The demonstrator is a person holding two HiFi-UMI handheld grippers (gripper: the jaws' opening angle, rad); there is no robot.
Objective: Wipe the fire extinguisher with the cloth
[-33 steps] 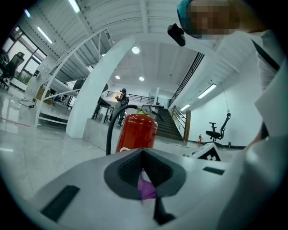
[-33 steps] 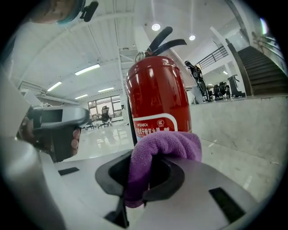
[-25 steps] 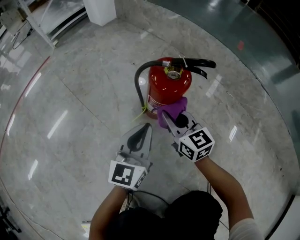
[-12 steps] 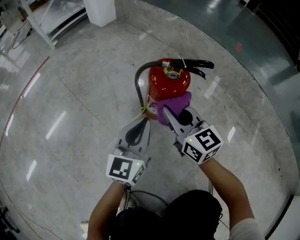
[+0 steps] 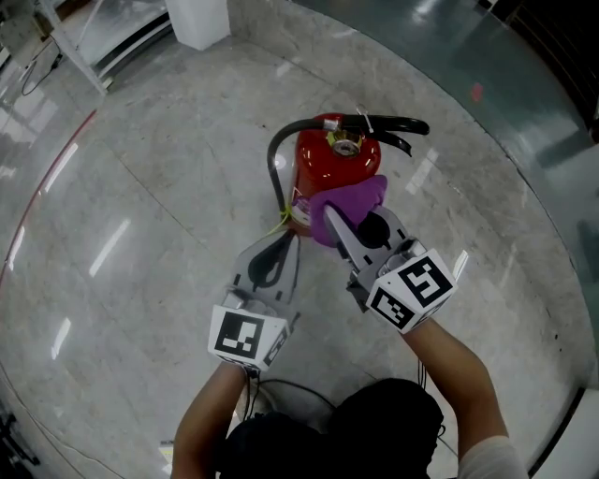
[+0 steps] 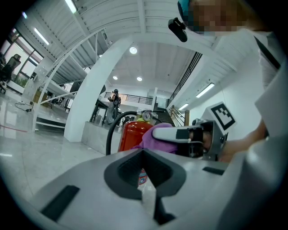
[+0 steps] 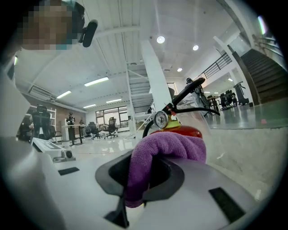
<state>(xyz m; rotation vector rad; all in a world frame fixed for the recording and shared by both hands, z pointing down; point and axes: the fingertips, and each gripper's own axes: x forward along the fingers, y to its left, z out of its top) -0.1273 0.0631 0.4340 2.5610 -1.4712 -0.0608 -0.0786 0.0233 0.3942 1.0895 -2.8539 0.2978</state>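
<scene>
A red fire extinguisher (image 5: 329,166) stands upright on the pale stone floor, with a black hose (image 5: 274,164) on its left and a black handle (image 5: 393,124) on top. My right gripper (image 5: 344,221) is shut on a purple cloth (image 5: 354,198), which is pressed against the cylinder's near side just below the gauge. In the right gripper view the cloth (image 7: 165,150) bulges over the jaws in front of the gauge (image 7: 160,119). My left gripper (image 5: 284,245) is shut on nothing, low and left of the cylinder. Its view shows the extinguisher (image 6: 132,134) and the cloth (image 6: 161,137).
A white block (image 5: 198,21) and a white rack (image 5: 89,51) stand at the far top left. A red line (image 5: 51,178) curves across the floor on the left. A darker glossy floor strip (image 5: 524,112) runs along the right. Office chairs and desks (image 7: 96,129) stand far off.
My right gripper has slid the purple cloth up the extinguisher's near side, toward the top. The left gripper has barely shifted.
</scene>
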